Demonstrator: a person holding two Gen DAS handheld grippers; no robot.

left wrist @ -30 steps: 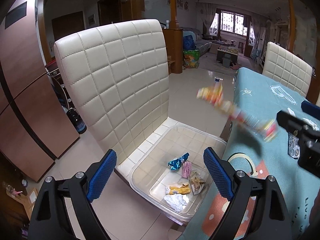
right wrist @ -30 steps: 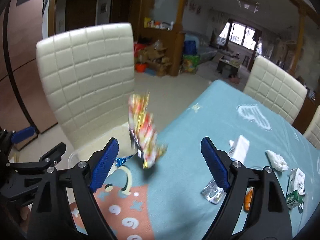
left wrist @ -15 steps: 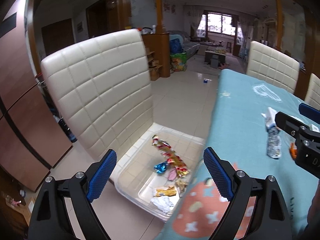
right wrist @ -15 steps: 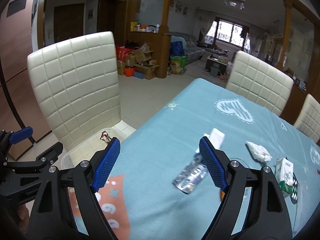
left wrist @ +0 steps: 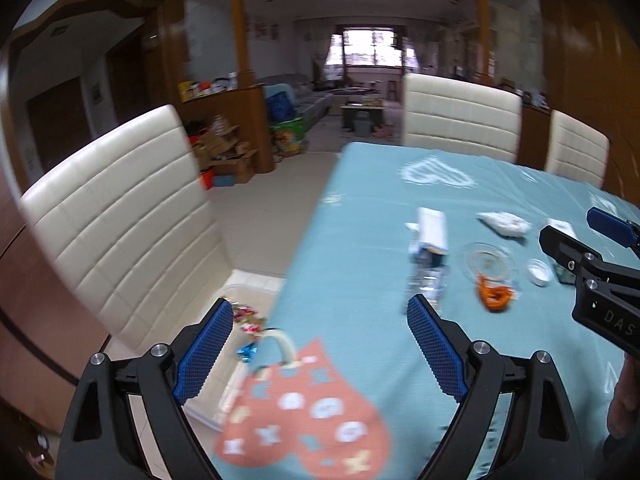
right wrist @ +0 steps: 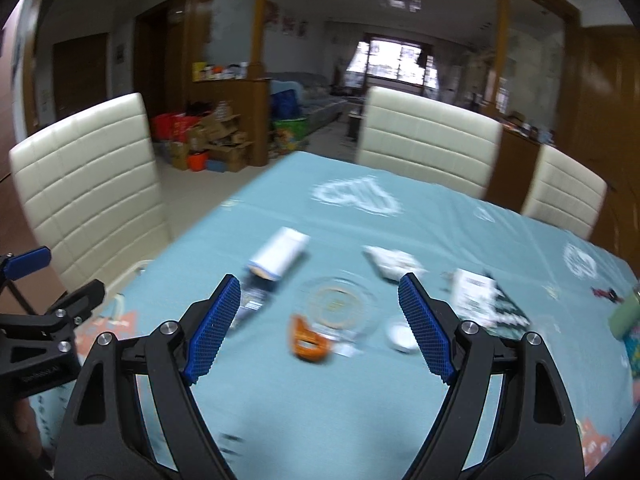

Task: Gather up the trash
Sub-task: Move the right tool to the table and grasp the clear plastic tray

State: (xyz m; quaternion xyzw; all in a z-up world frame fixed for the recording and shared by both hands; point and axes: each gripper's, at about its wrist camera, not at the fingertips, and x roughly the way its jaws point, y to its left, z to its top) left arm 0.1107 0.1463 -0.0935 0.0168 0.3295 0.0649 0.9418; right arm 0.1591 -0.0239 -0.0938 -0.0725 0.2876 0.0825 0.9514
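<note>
My left gripper (left wrist: pixel 320 312) is open and empty, over the table's left edge. Below it to the left, a clear plastic bin (left wrist: pixel 256 282) on a chair seat holds colourful wrappers (left wrist: pixel 248 320). My right gripper (right wrist: pixel 320 284) is open and empty above the teal tablecloth (right wrist: pixel 320 392). Beneath it lie an orange scrap (right wrist: pixel 308 340), a clear glass dish (right wrist: pixel 340 304), a white cap (right wrist: pixel 402 334), a silver blister pack (right wrist: pixel 252 300), a white carton (right wrist: pixel 282 254), a crumpled tissue (right wrist: pixel 392 262) and a printed box (right wrist: pixel 480 296). The left wrist view shows the right gripper (left wrist: pixel 576 228) at the far right.
Cream padded chairs stand at the table's left side (left wrist: pixel 120 224) and far end (right wrist: pixel 428 136). A green object (right wrist: pixel 624 316) sits at the right table edge. Cardboard boxes (right wrist: pixel 216 140) and bags clutter the floor beyond.
A colourful wrapper that was in the air has landed in the bin. Both grippers have swung right, from the chair and bin towards the trash on the table.
</note>
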